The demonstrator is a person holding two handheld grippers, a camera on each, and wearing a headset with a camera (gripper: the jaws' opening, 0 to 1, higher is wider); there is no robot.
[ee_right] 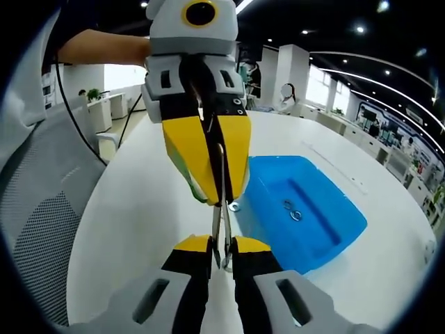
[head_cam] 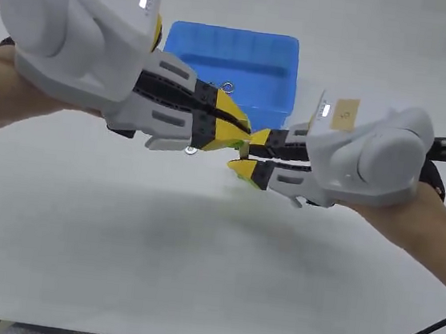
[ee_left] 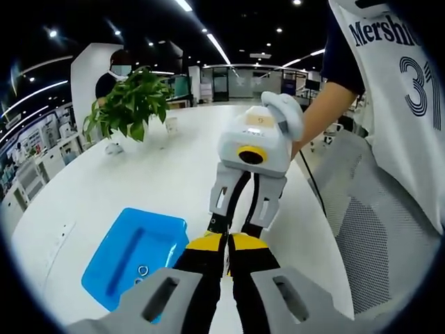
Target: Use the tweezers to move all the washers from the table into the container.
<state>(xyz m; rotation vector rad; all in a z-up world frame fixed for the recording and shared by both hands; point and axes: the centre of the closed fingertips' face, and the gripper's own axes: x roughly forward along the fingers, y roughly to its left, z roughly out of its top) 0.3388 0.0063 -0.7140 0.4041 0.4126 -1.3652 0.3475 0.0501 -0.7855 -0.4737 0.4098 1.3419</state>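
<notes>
Right gripper view: right gripper (ee_right: pixel 222 254) is clenched on the near end of the thin silver metal tweezers (ee_right: pixel 224 233). Their far end is pinched between the yellow-tipped jaws of the left gripper (ee_right: pixel 221 195), so both grippers clamp the one tool, tip to tip. Just beyond, a small flat steel ring washer (ee_right: pixel 234 206) appears to lie on the white table (ee_right: pixel 125 229), just beside the near wall of the blue rectangular plastic container (ee_right: pixel 334 229); farther in, two matching ring washers (ee_right: pixel 295 216) rest on the container floor. Judged partly done: two are in, at least one is left out, and the tweezers are not yet on it.
</notes>
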